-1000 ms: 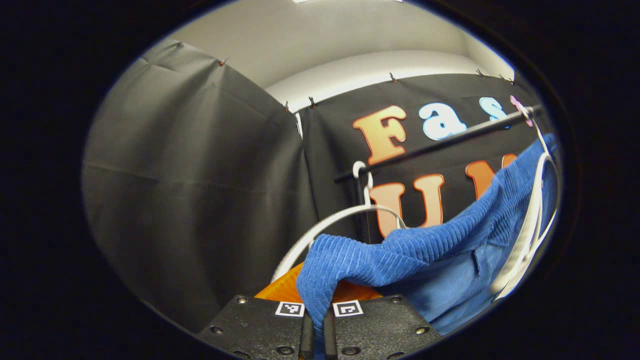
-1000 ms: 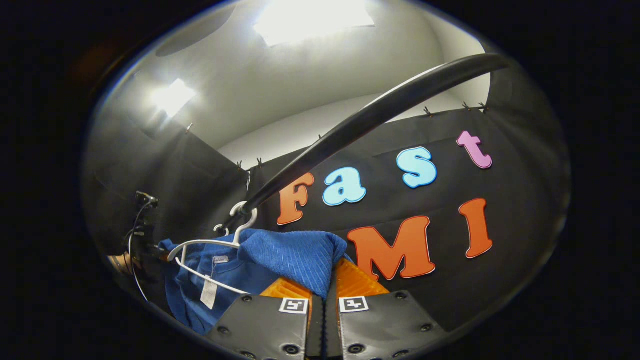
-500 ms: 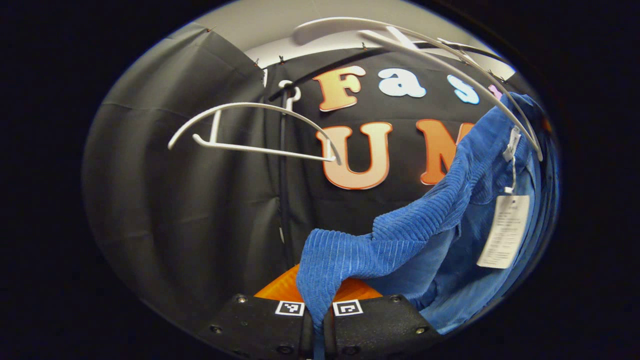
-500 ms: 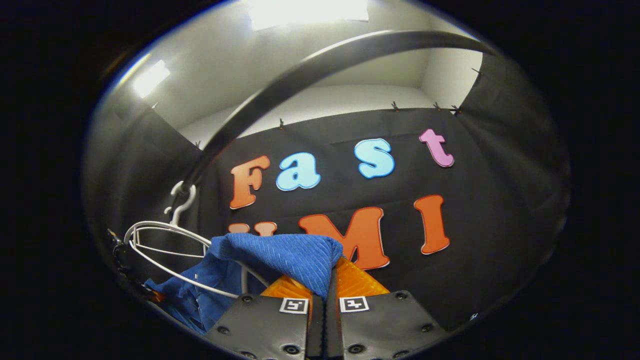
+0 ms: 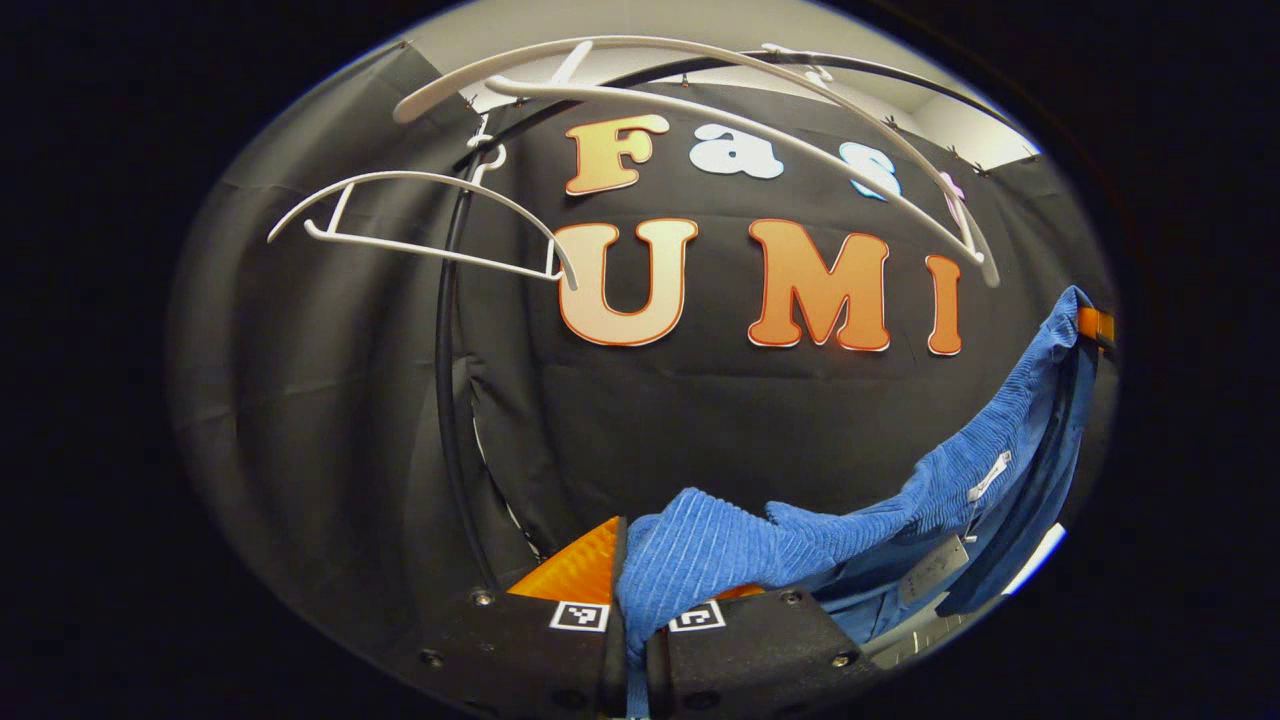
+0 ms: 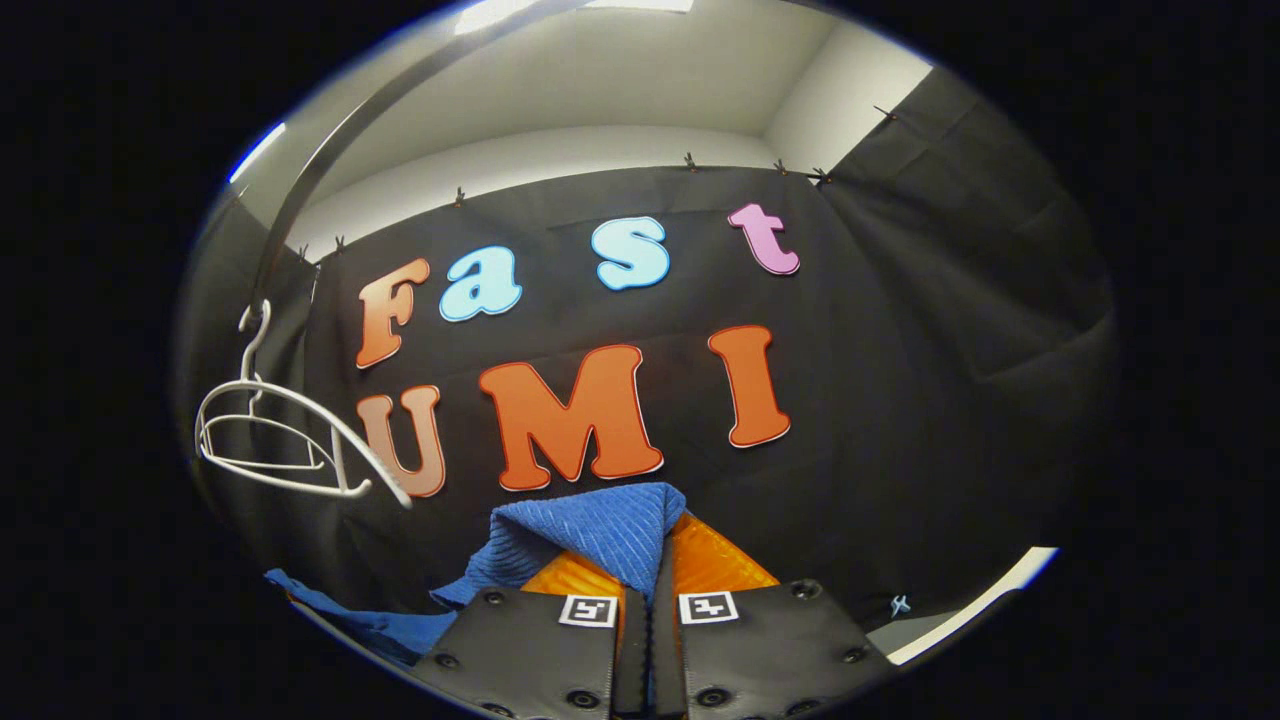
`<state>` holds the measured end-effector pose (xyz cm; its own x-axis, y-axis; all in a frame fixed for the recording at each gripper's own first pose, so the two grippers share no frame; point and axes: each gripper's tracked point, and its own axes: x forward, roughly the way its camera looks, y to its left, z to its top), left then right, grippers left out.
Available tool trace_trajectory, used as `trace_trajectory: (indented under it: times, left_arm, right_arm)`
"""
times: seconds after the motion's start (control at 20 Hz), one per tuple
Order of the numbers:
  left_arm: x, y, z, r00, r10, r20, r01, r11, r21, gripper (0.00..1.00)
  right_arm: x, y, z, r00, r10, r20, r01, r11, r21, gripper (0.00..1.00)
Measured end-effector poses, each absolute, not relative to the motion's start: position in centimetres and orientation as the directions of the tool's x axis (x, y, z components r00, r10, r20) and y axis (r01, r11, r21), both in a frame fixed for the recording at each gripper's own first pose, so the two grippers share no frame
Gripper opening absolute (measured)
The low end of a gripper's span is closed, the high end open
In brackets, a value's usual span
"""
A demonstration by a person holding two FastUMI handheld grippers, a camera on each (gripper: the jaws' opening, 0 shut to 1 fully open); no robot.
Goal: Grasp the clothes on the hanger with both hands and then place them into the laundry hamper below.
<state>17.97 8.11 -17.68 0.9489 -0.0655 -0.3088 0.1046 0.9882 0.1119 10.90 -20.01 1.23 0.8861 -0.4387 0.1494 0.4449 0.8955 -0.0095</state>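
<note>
A blue ribbed garment [image 5: 800, 545] stretches from my left gripper [image 5: 632, 610] toward the right, where its far end hangs from the other gripper [image 5: 1095, 325]. My left gripper is shut on one bunched corner of the cloth. In the right gripper view my right gripper [image 6: 652, 580] is shut on another fold of the blue garment [image 6: 590, 530], which trails down to the left. Bare white hangers [image 5: 430, 215] hang from the black rail [image 5: 720, 65] above; in the right gripper view the white hangers [image 6: 280, 445] sit at the left. The hamper is out of sight.
The rail's black upright post [image 5: 445, 380] stands close at the left in the left gripper view. The black cloth wall [image 6: 900, 400] closes the back and sides. A pale strip of floor or ledge [image 6: 960, 610] shows at the lower right.
Both grippers have dropped lower with the garment. The cloth has slid off its hanger, which now hangs bare on the rail above. The rail and hangers have risen in both views.
</note>
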Motion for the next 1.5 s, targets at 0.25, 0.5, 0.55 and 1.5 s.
trace_trajectory:
  times: [0.25,0.5,0.55,1.5]
  left_arm:
    - [16.7,8.7,-17.2,0.949,-0.044,-0.313,0.092,0.986,0.14,0.1]
    - [15.4,9.2,-16.8,0.948,-0.037,-0.316,0.088,0.985,0.149,0.1]
    - [15.1,9.1,-16.7,0.949,-0.035,-0.314,0.084,0.986,0.146,0.1]
    - [13.6,1.1,-18.3,0.91,-0.226,-0.347,0.236,0.972,-0.014,0.1]
  right_arm:
    - [10.7,-18.4,-0.3,0.915,-0.387,0.115,0.396,0.915,-0.072,0.1]
    - [11.8,-14.6,-2.9,0.956,-0.289,0.056,0.294,0.947,-0.128,0.1]
    - [12.1,-13.5,-3.4,0.964,-0.264,0.043,0.268,0.954,-0.132,0.1]
    - [15.8,-1.0,-15.4,0.972,0.011,-0.236,-0.036,0.994,-0.099,0.1]
